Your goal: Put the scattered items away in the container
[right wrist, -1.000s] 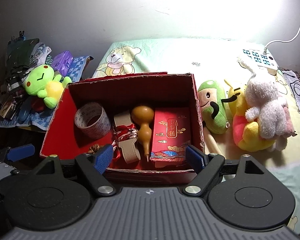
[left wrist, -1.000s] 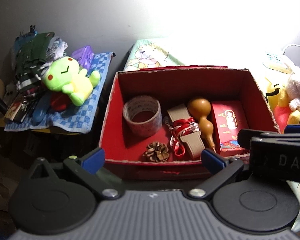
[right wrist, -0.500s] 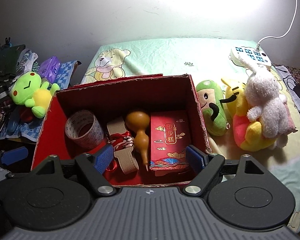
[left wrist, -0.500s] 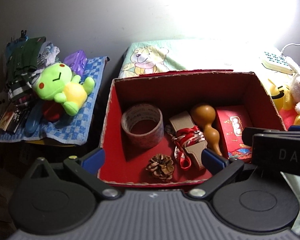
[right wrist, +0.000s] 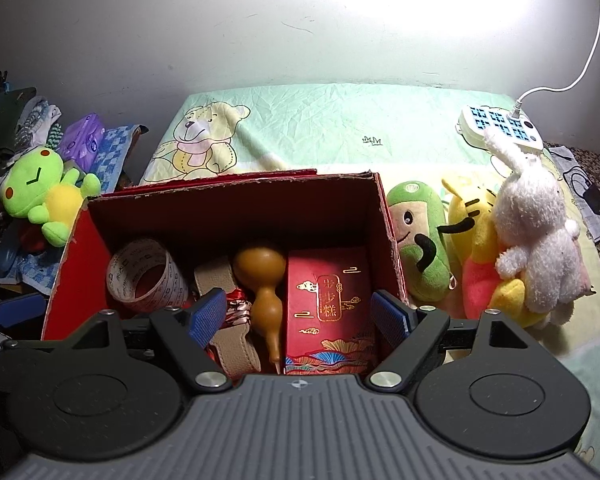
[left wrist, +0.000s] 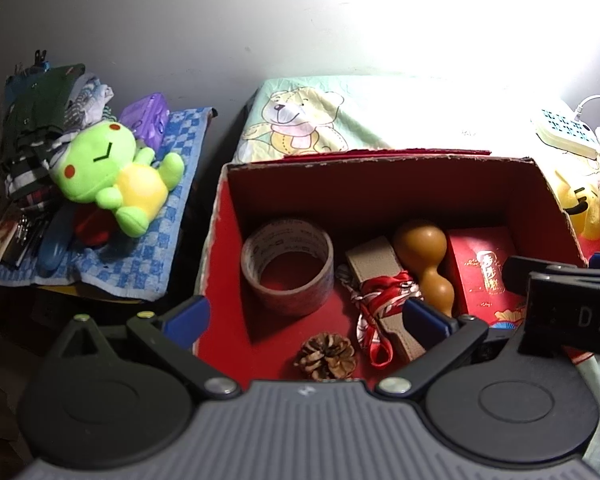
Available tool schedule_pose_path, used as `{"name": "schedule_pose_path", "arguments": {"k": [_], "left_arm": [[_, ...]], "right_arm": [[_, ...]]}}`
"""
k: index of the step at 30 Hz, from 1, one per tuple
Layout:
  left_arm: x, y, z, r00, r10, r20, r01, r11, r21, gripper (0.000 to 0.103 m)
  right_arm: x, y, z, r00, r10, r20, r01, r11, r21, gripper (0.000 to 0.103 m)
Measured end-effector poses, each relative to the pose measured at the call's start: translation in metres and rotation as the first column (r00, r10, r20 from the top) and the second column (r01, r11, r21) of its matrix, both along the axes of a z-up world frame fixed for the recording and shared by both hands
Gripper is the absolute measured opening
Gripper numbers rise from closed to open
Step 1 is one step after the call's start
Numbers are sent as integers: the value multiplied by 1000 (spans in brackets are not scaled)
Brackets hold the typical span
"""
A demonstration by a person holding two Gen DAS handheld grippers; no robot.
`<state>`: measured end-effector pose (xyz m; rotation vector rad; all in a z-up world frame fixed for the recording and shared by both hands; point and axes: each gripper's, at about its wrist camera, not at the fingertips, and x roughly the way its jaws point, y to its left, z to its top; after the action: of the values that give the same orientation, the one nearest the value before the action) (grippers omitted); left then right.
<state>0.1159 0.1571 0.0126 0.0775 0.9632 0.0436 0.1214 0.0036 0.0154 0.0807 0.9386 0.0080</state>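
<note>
An open red cardboard box (left wrist: 380,184) (right wrist: 236,212) stands on the bear-print sheet. Inside lie a tape roll (left wrist: 287,266) (right wrist: 146,276), a brown gourd (left wrist: 424,256) (right wrist: 262,280), a red gift box (left wrist: 484,272) (right wrist: 328,300), a beige strap with red ribbon (left wrist: 380,300) (right wrist: 232,320) and a pine cone (left wrist: 327,356). My left gripper (left wrist: 304,316) is open and empty above the box's near left part. My right gripper (right wrist: 300,316) is open and empty above its near right part, over the gift box.
A green frog plush (left wrist: 108,168) (right wrist: 40,192) lies on a blue checked cloth (left wrist: 140,248) left of the box, beside a clothes pile (left wrist: 40,128). Right of the box lie green, yellow and white plush toys (right wrist: 532,232). A power strip (right wrist: 500,124) sits far right.
Both grippers have moved forward and higher over the box, so its inside shows more fully. Both stay open and empty.
</note>
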Motion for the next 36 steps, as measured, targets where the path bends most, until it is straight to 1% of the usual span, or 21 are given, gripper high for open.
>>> {"name": "schedule_pose_path", "arguments": {"k": [5,8,10,14,16,17,23,29,36], "left_arm": [[5,-1,0,1000,-3,6,3,1000,24,102],[7,1,-1,1000,-2,2,2,1000,2,102],[7,-1,-3,1000,-3,0,3,1000,5,102],[7,-5,-4,1000,-20,4,20,999,40,102],[8,-6,-3,1000,-22,6,22,999,31,102],[8,-7,-3,1000,-24,6,24,999,25,102],[9,-12,-9,999,-35,-15,35,999,19,102],[9,-12,-13,999,-27,-24,27,1000,11,102],[9,-10,-18,999,-23,-39,23,1000,2,102]], "right_arm": [[10,2,-7,1000,16,-25,-15,1000,17,82],[14,3,-11,999,25,-38,-25,1000,18,81],[16,1,-12,999,23,-39,-22,999,27,81],[16,-1,-11,1000,22,-14,-21,999,33,81],[15,-1,-12,1000,26,4,-26,999,20,80],[15,-1,-12,1000,30,10,-30,999,19,77],[13,3,-19,998,59,12,-60,998,25,71],[12,3,-21,997,67,47,-68,998,13,70],[11,3,-26,997,67,43,-69,997,28,70]]}}
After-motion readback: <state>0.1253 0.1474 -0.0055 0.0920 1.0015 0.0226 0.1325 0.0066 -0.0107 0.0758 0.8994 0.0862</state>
